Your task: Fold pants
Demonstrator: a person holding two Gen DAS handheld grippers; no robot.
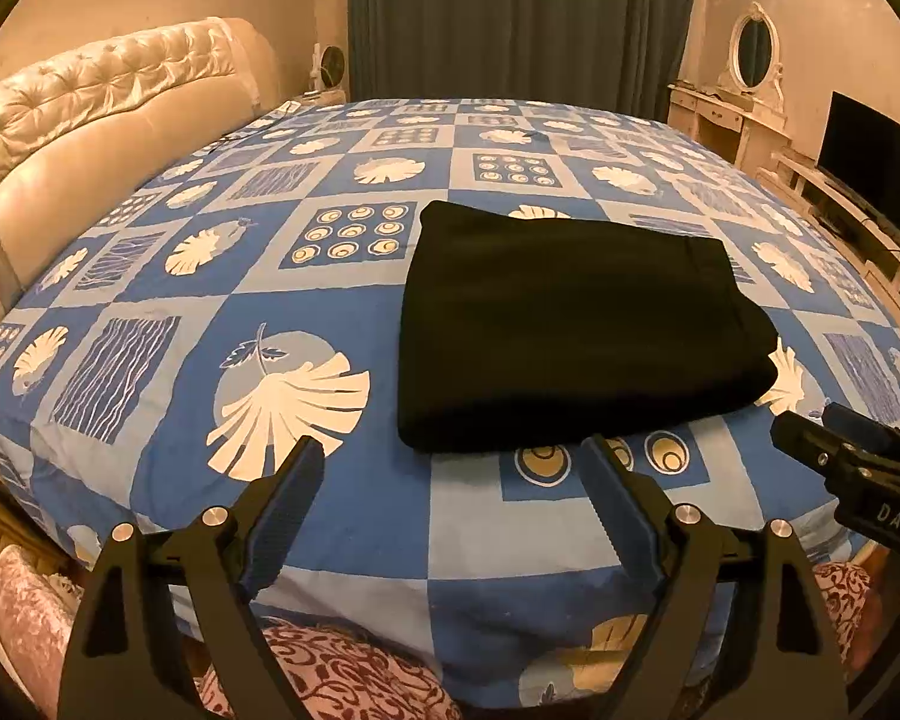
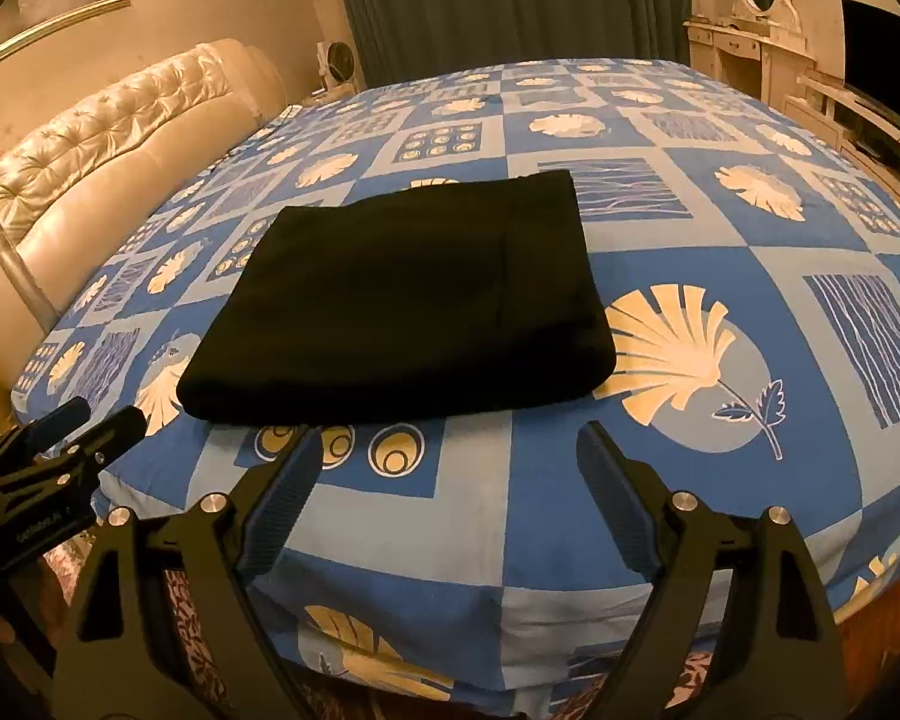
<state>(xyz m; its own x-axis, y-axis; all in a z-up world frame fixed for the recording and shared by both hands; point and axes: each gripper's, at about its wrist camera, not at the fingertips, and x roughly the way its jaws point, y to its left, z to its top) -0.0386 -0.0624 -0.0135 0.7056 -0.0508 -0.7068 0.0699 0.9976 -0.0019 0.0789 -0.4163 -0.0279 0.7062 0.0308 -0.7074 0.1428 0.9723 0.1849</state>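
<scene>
The black pants (image 1: 576,330) lie folded into a flat rectangle on the blue patterned bed cover (image 1: 330,516). They also show in the right wrist view (image 2: 408,306). My left gripper (image 1: 453,456) is open and empty, just short of the pants' near edge, above the bed's front. My right gripper (image 2: 450,444) is open and empty, also just in front of the pants' near edge. The right gripper also shows at the right edge of the left wrist view (image 1: 810,420), and the left gripper shows at the left edge of the right wrist view (image 2: 99,414).
A padded cream headboard (image 1: 108,114) runs along the left. Dark curtains (image 1: 522,18) hang behind the bed. A dresser with an oval mirror (image 1: 750,54) and a TV (image 1: 876,162) stand on the right. Patterned cushions (image 1: 342,672) lie below the bed's front edge.
</scene>
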